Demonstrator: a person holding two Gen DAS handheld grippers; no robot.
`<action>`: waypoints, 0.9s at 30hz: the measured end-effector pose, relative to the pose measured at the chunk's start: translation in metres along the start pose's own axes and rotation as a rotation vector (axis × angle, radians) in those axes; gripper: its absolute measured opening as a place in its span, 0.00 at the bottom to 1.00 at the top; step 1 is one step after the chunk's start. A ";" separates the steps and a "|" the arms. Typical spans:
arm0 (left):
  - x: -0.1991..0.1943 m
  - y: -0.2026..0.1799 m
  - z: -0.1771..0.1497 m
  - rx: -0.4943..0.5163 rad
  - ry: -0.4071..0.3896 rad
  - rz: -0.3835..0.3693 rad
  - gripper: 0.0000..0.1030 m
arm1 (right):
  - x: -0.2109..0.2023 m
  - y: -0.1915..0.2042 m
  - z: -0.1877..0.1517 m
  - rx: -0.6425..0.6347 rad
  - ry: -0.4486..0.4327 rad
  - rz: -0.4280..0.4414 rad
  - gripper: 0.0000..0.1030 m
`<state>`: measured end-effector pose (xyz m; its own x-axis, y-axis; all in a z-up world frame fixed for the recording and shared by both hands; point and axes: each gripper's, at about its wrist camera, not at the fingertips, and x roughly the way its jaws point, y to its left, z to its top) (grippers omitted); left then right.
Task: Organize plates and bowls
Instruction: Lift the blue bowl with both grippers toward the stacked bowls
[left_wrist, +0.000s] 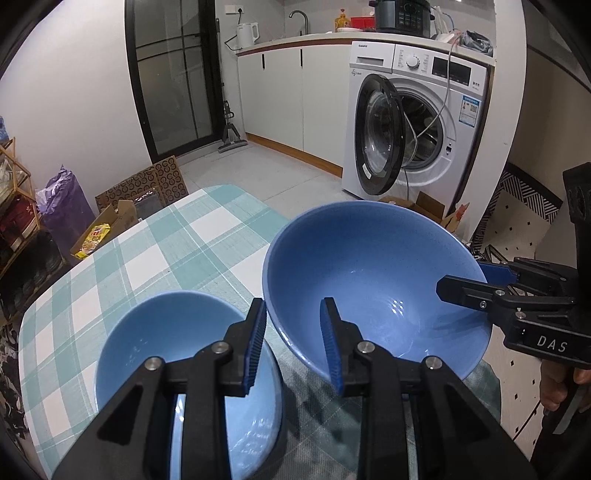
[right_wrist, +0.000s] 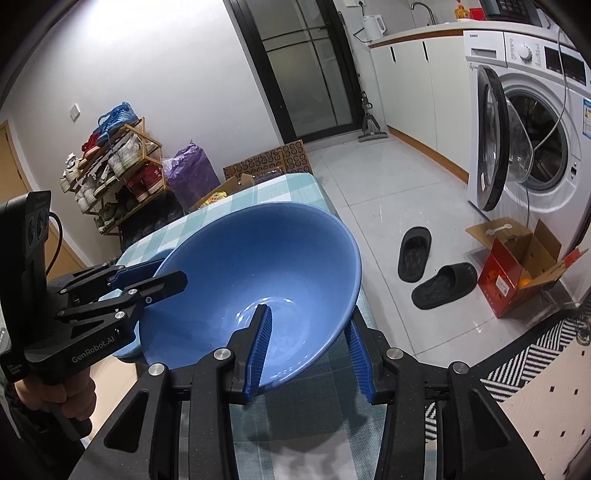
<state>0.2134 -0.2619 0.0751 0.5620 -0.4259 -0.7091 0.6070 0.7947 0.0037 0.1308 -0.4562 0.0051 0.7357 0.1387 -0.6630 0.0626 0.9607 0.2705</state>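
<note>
A large blue bowl (left_wrist: 373, 266) hangs tilted over the teal checked table (left_wrist: 166, 251), carried from both sides. My left gripper (left_wrist: 293, 306) is shut on its near-left rim, one pad outside the wall and one inside. My right gripper (left_wrist: 461, 275) clamps the opposite rim. In the right wrist view the same bowl (right_wrist: 258, 258) fills the middle, with my right gripper (right_wrist: 308, 314) shut across its near wall and my left gripper (right_wrist: 170, 269) on the left rim. A smaller blue bowl (left_wrist: 166, 350) stands on the table, under my left gripper and beside the large one.
A washing machine (left_wrist: 424, 122) with its door open stands past the table. On the floor lie two black slippers (right_wrist: 428, 269), a red carton (right_wrist: 517, 273) and flat cardboard (left_wrist: 144, 188). A shoe rack (right_wrist: 114, 173) and a purple bag (right_wrist: 192, 173) stand by the far wall.
</note>
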 end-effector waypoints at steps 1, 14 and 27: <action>-0.003 0.000 0.000 -0.003 -0.005 0.002 0.28 | -0.002 0.002 0.000 -0.002 -0.005 0.002 0.41; -0.025 0.005 -0.005 -0.024 -0.054 0.002 0.28 | -0.030 0.022 0.002 -0.035 -0.069 0.012 0.41; -0.043 0.027 -0.014 -0.072 -0.080 0.035 0.28 | -0.034 0.049 0.006 -0.097 -0.092 0.035 0.41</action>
<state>0.1977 -0.2162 0.0956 0.6271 -0.4284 -0.6506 0.5462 0.8373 -0.0250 0.1129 -0.4153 0.0454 0.7955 0.1542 -0.5860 -0.0266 0.9750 0.2204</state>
